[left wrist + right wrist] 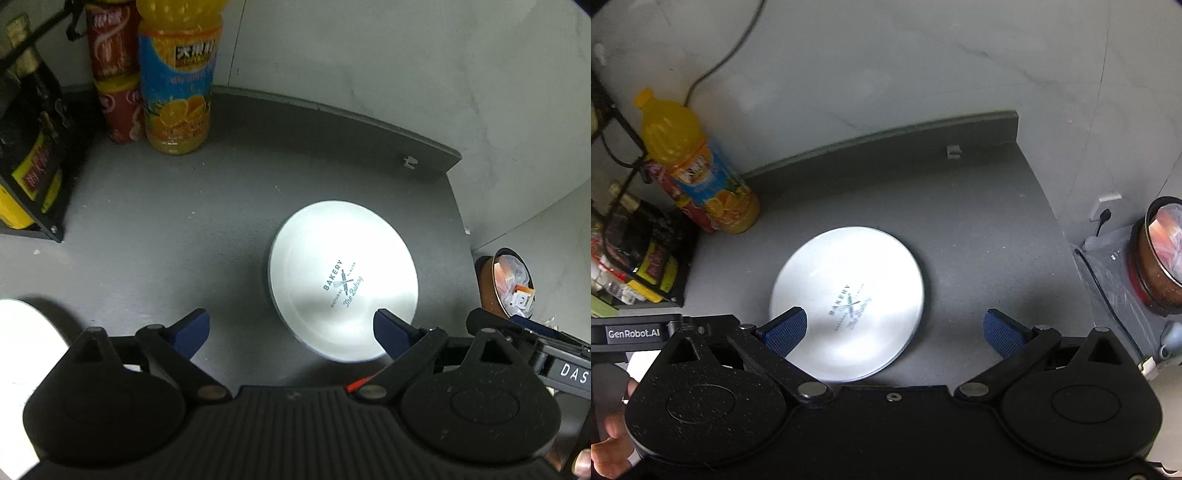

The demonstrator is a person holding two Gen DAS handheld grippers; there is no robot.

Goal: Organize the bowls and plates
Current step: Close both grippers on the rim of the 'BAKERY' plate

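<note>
One white plate (pixel 343 280) flat on the grey counter (pixel 166 221), left gripper (pixel 291 332) and right gripper (pixel 894 332) both spread wide above its near rim, neither holding anything.

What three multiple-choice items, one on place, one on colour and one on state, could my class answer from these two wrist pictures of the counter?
1. Where does the juice bottle stand?
A. in the back left corner of the counter, by the wall
B. on the plate
C. at the counter's right edge

2. What colour are the finger pads of the right hand-held gripper?
A. red
B. blue
C. white

3. How is the left hand-held gripper?
A. shut on the plate
B. shut on a bottle
C. open, holding nothing

Answers:
1 A: the bottle stands where counter meets wall, left of the plate.
2 B: both pads show blue against the black frame.
3 C: its fingers stand wide apart with bare counter between them.
</note>
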